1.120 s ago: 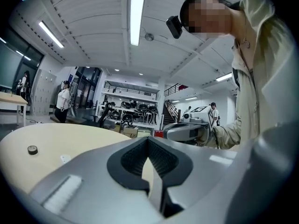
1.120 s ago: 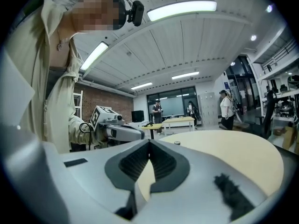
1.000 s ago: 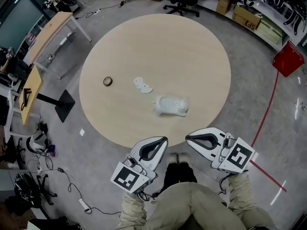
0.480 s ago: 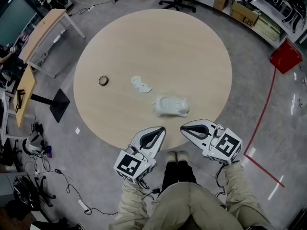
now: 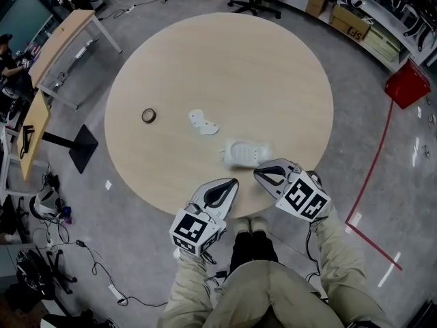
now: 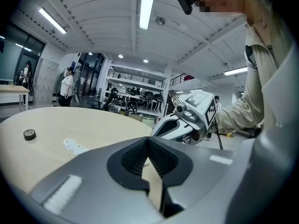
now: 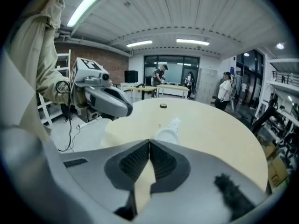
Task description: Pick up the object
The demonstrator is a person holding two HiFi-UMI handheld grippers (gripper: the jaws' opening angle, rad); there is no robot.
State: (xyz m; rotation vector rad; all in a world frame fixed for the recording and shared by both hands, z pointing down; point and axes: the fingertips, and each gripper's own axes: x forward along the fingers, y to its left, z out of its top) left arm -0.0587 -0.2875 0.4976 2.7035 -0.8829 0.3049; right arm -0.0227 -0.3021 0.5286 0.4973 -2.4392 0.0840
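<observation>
The white object point(image 5: 246, 153) lies on its side on the round worktop point(image 5: 239, 67), close to the near edge and a little right of the middle. Its outline is blurred in the head view. In the right gripper view it shows as a pale, rounded, smooth-skinned body with a narrower part at its far end.

Handling (judgement):
- Weight: probably light; it looks like a thin-walled moulded or plastic item.
- Stiffness: likely to give somewhat under pressure, so clamp moderately.
- Surface: smooth and rounded, so it may slip or roll out of a grip taken on the widest curve.
- Where to take hold: across the short width of the body, near its middle, with the pads on the two long flanks. The narrower end is an alternative if the body proves too wide.

Jaws:
- Right gripper point(image 5: 258, 173): jaws together, nothing between them. The tips sit at the near edge of the worktop, just beside the object and apart from it.
- Left gripper point(image 5: 233, 182): jaws together and empty, at the near edge, left of the object.
- The jaws must be opened before any approach.

Other items: a flat white piece point(image 5: 203, 122) lies toward the worktop centre, and a small dark ring point(image 5: 149, 115) lies nearer the left edge.

Markings: no legible writing on the object. The cardboard box point(image 5: 351, 24) beyond the far right edge carries print too small to read.
</observation>
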